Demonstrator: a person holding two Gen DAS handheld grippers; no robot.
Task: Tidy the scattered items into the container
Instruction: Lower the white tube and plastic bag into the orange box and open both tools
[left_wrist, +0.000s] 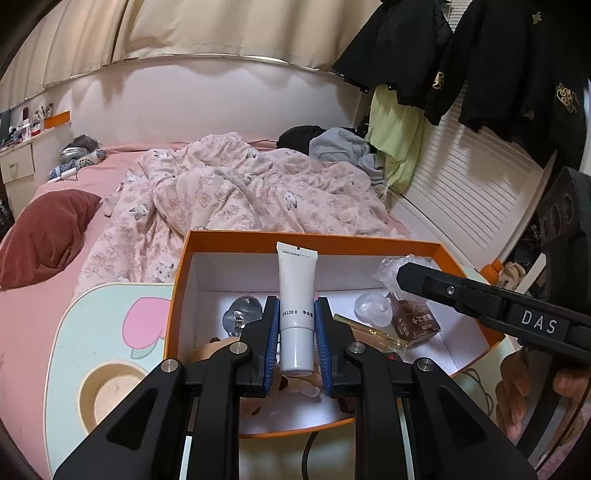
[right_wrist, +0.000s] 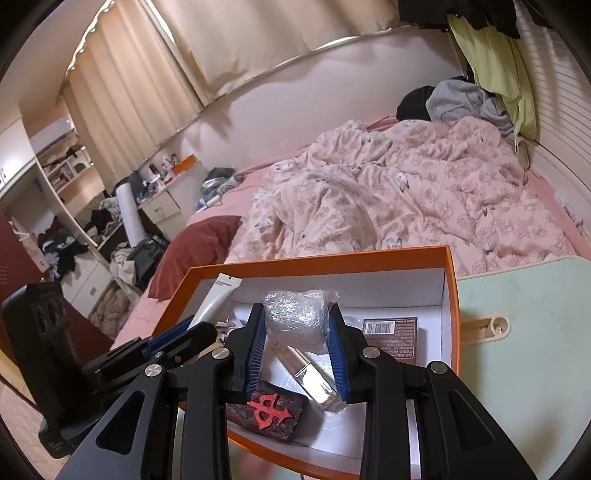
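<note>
An orange box with a white inside stands on a pale green bed table. My left gripper is shut on a white tube, upright over the box. My right gripper is shut on a clear bubble-wrap bundle held over the box. Inside lie a brown carton, a glass perfume bottle, a dark case with a red emblem, a clear round piece and a metal knob. The right gripper's finger crosses the left wrist view.
The table sits on a bed with a pink floral quilt and a dark red pillow. The table has a round cup recess. Clothes hang at the right. A cluttered desk and shelves stand to the left.
</note>
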